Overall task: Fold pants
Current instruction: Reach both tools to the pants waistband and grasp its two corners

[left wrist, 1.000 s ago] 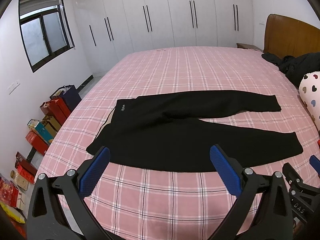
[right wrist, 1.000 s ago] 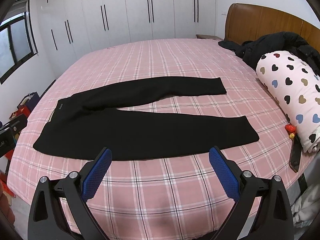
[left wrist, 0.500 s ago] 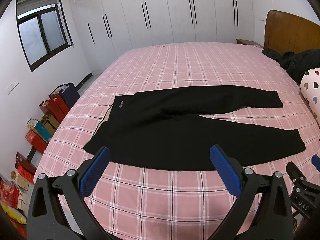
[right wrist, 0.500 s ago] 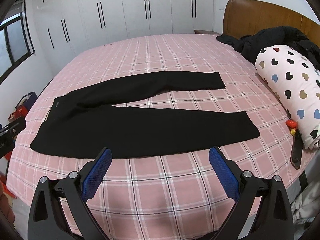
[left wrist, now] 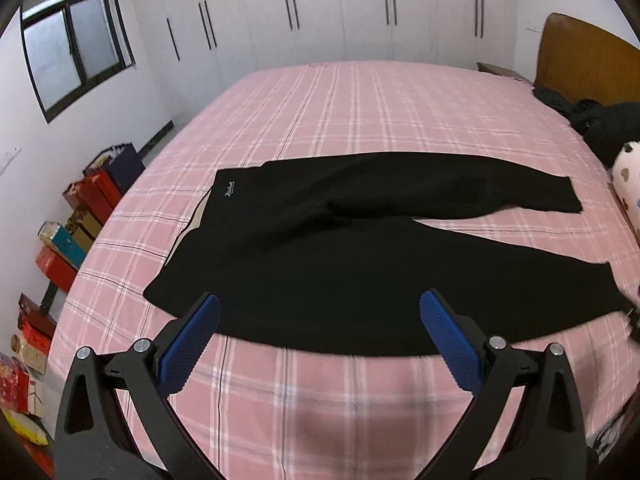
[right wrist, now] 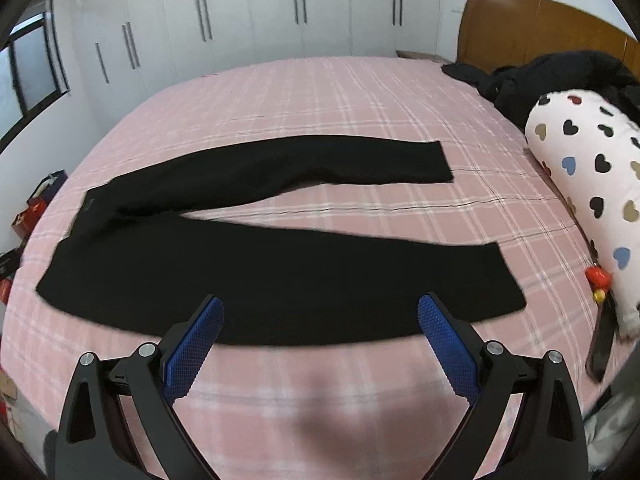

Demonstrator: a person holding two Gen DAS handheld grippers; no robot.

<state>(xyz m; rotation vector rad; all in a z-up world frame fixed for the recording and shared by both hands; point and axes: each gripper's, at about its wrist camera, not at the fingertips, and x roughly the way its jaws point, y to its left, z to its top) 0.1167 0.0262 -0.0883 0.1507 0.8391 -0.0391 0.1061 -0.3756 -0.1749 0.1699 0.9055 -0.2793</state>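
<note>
Black pants (left wrist: 320, 248) lie flat on the pink plaid bed (left wrist: 360, 120), waist at the left, both legs spread apart toward the right; they also show in the right wrist view (right wrist: 280, 272). My left gripper (left wrist: 320, 312) is open and empty, hovering over the near edge of the pants close to the waist end. My right gripper (right wrist: 320, 314) is open and empty, over the near edge of the nearer leg.
A heart-print pillow (right wrist: 592, 168) and a dark jacket (right wrist: 540, 76) lie at the right by the wooden headboard (right wrist: 540, 32). A red charm (right wrist: 598, 278) and a dark phone (right wrist: 602, 340) lie by the pillow. Boxes (left wrist: 68, 240) stand on the floor at left.
Both grippers have moved forward and closer to the pants; the pants now fill more of each view. Both stay open. The pants have not moved.
</note>
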